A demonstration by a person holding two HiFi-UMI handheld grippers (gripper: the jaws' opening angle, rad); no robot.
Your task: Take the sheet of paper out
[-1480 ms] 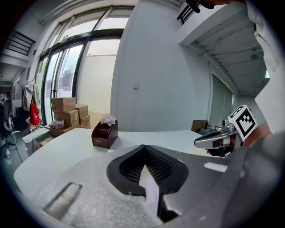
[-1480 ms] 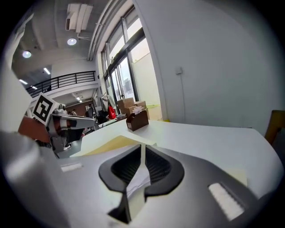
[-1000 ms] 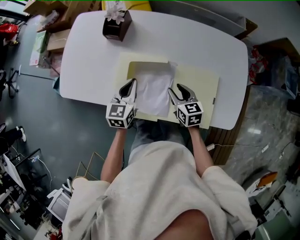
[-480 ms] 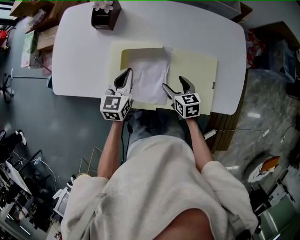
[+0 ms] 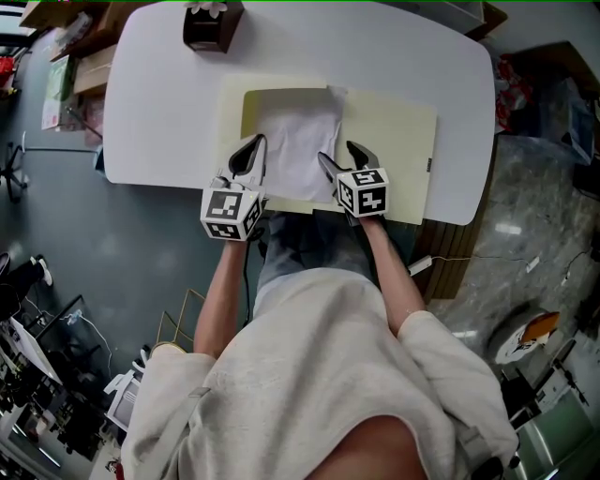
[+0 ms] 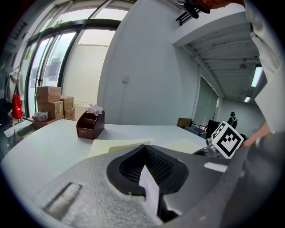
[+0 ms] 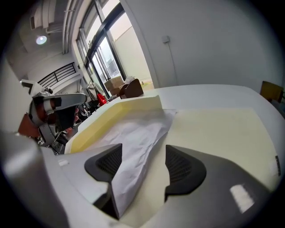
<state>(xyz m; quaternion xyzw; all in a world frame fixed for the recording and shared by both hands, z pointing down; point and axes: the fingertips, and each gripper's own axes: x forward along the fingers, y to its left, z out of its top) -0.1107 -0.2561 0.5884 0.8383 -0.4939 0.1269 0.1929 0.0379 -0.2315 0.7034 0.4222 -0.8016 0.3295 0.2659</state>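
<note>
A crumpled white sheet of paper lies inside an open pale yellow folder on the white table. At the folder's left side my left gripper is shut on a thin pale edge, which seems to be the folder's raised top leaf. My right gripper is at the paper's right edge. Its jaws stand wide apart and are closing. The paper's near corner lies between them, against the left pad; the pads do not press on it.
A dark tissue box stands at the table's far edge, also seen as the box in the left gripper view. Cardboard boxes are stacked beyond the table on the left. The table's near edge runs just under both grippers.
My right gripper has shifted left and down onto the paper's right edge, and its jaws stand wider than a second ago. The left gripper has kept its hold and place.
</note>
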